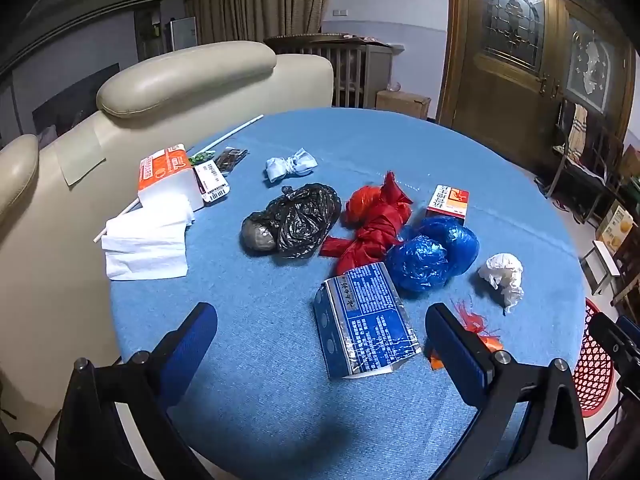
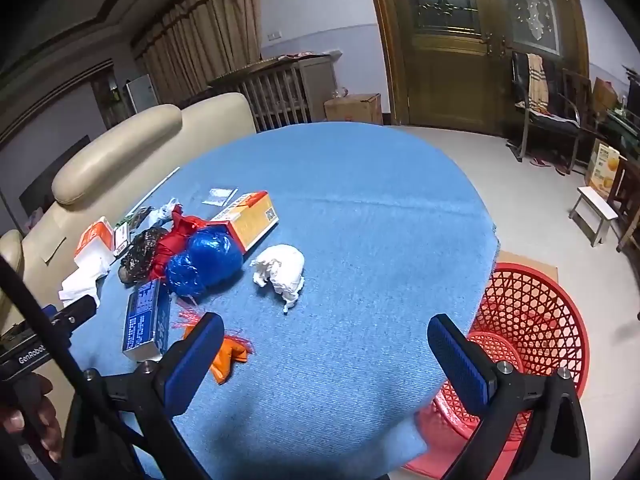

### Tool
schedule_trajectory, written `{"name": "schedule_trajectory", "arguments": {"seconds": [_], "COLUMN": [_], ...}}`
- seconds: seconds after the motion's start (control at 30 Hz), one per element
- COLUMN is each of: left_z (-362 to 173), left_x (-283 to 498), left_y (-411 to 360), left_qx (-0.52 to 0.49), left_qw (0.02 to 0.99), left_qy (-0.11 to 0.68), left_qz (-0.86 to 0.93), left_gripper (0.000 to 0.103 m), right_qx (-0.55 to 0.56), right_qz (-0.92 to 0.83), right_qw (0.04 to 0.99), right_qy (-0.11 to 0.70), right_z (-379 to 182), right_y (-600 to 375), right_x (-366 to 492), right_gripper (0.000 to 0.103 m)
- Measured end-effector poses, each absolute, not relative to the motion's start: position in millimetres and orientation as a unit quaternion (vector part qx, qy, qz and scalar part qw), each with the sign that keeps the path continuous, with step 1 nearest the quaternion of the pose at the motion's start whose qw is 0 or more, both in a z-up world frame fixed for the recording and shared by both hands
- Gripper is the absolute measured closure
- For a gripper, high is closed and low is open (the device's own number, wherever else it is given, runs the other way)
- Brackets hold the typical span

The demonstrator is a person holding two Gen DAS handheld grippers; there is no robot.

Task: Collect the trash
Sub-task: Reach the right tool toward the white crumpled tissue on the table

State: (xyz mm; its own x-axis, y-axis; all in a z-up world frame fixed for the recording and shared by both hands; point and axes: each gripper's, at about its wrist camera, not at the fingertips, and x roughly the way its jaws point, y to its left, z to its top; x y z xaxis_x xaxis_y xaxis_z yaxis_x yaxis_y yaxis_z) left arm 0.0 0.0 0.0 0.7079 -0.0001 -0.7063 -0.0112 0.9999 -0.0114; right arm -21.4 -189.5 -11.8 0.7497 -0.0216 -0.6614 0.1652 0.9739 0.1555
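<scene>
Trash lies scattered on a round table with a blue cloth [image 1: 340,140] [image 2: 360,200]. In the left wrist view I see a black bag [image 1: 296,220], a red bag [image 1: 372,220], a blue bag [image 1: 432,252], a crumpled white paper [image 1: 504,276], a flat blue carton [image 1: 364,320] and an orange scrap [image 1: 476,328]. My left gripper [image 1: 320,344] hovers open over the near side, with the blue carton between its fingers' line but untouched. My right gripper [image 2: 326,356] stands open above bare cloth, nothing in it; the white paper [image 2: 282,270] lies just ahead and the orange scrap [image 2: 226,356] sits by its left finger.
A red mesh basket [image 2: 532,328] stands on the floor at the table's right edge. An orange-and-white tissue pack [image 1: 168,176], loose tissues [image 1: 148,240], an orange box [image 2: 252,218] and a white stick [image 1: 236,132] rest on the table. A cream sofa [image 1: 180,76] borders the left.
</scene>
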Motion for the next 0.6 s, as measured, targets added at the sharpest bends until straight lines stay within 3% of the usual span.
{"name": "schedule_trajectory", "arguments": {"seconds": [0.6], "left_z": [-3], "left_x": [-4], "left_y": [-6], "left_qx": [-0.008], "left_qw": [0.922], "left_qy": [0.387], "left_qz": [0.003], "left_gripper": [0.000], "right_qx": [0.094], "right_qz": [-0.044], "right_qw": [0.932], "right_qy": [0.347], "right_z": [-6], "right_y": [-175], "right_x": [-28], "right_gripper": [0.000]}}
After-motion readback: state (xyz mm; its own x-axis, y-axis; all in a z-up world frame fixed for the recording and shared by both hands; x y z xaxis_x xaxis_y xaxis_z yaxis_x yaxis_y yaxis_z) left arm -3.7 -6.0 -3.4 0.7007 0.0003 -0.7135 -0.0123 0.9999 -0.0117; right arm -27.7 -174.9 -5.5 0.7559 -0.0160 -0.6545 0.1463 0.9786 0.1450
